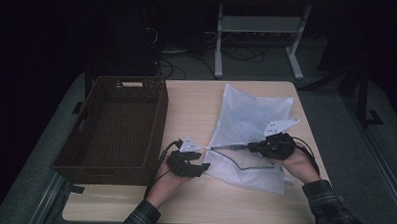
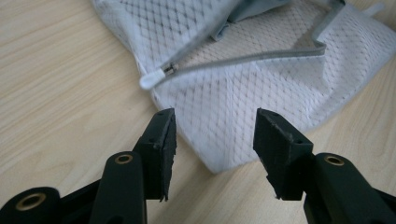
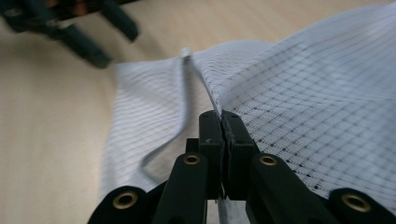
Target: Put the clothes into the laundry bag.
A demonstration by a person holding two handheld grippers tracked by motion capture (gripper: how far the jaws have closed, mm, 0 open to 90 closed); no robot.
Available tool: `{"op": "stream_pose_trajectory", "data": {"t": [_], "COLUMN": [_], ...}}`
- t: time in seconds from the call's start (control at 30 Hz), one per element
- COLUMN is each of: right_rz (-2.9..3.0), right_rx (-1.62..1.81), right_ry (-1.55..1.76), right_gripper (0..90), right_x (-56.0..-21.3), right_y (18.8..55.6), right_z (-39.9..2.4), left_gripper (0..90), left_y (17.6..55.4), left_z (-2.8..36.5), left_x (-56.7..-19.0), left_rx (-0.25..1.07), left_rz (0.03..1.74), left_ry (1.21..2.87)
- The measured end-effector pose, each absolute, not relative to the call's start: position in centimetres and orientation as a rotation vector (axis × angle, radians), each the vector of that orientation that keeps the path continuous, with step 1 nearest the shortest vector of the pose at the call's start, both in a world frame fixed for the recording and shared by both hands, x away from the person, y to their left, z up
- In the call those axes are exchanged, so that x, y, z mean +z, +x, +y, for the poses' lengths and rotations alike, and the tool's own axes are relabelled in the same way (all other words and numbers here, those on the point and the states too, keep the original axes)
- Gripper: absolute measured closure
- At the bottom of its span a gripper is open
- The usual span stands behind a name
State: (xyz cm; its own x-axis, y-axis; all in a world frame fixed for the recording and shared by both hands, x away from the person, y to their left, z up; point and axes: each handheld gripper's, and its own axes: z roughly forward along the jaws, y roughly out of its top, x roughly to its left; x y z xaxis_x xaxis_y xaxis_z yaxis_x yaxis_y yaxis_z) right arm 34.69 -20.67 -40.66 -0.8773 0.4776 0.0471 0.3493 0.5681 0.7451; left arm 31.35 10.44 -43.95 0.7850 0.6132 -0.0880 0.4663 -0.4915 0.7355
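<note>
Pale wooden table (image 1: 197,104) bearing wicker basket (image 1: 113,131) and, seemingly, mesh bag (image 1: 249,116).

High overhead; two close, perhaps low

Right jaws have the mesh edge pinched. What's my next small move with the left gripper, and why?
Probably ease the left gripper forward and close it on the near corner of the mesh laundry bag. Its jaws stand open just short of that corner, gripping nothing, while the right gripper is shut on the bag's edge beside the grey zipper. A second hold would steady the bag for working the white zipper pull.
</note>
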Motion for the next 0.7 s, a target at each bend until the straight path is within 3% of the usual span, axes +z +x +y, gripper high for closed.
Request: {"op": "stream_pose_trajectory", "data": {"t": [0.33,0.7], "right_rz": [2.785,2.785], "right_rx": [1.010,0.976], "right_ry": [0.714,0.768], "right_gripper": [86.3,82.4], "right_x": [-44.4,-45.6], "right_y": [34.2,34.7], "right_z": [-20.1,-20.3], "left_gripper": [53.1,82.8], "left_y": [32.1,36.2], "left_z": [9.9,8.2], "left_x": [-43.8,-44.0], "left_rx": [0.247,0.269], "left_rz": [0.766,0.733], "left_ry": [2.181,2.206]}}
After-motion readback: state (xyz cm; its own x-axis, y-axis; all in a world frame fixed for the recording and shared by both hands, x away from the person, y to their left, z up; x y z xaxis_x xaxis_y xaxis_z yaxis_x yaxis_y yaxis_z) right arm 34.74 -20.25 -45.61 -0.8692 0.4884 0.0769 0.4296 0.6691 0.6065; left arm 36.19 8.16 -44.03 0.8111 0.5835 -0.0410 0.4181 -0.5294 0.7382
